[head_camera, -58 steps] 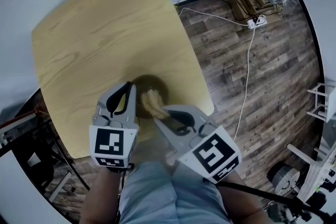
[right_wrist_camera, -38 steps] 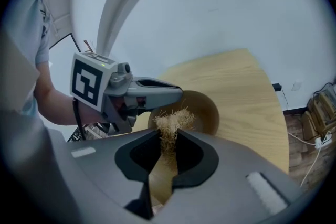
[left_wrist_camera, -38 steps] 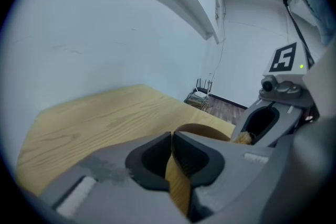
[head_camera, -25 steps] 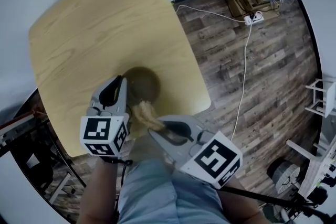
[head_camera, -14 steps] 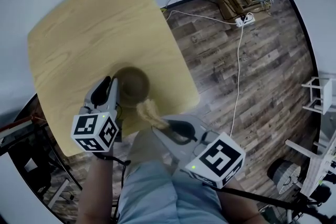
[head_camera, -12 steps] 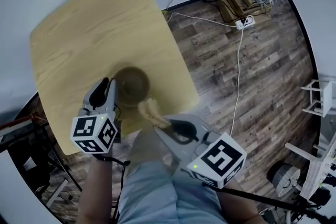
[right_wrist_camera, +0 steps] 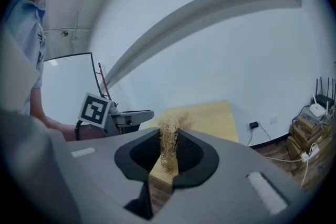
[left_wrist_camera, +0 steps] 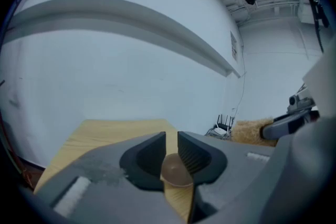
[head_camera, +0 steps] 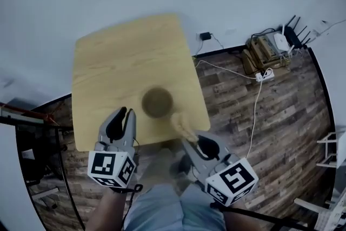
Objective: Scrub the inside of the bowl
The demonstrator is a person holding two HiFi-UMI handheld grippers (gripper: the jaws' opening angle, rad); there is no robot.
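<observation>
Two grippers are at the near side of the table [head_camera: 119, 57], one to each side of the bowl [head_camera: 157, 102]. The bowl is brown and stands upright on the wood, toward the near right corner, with neither gripper touching it.

We see the left gripper [head_camera: 124, 115] to the bowl's left, with its tips over the table. Its jaws stand a narrow gap apart with nothing in them. In the left gripper view the bowl shows through that gap, beyond the tips.

Our right gripper [head_camera: 190, 139] is clamped on the scrubber [head_camera: 181, 123], a bundle of pale straw-like fibres. In the right gripper view the fibres are pinched between the two pads and stick out past them. In the head view the scrubber's free end lies near the bowl's near right rim, outside the bowl.

Right of the table is plank floor [head_camera: 270, 116], crossed by a white cable [head_camera: 254, 100].
</observation>
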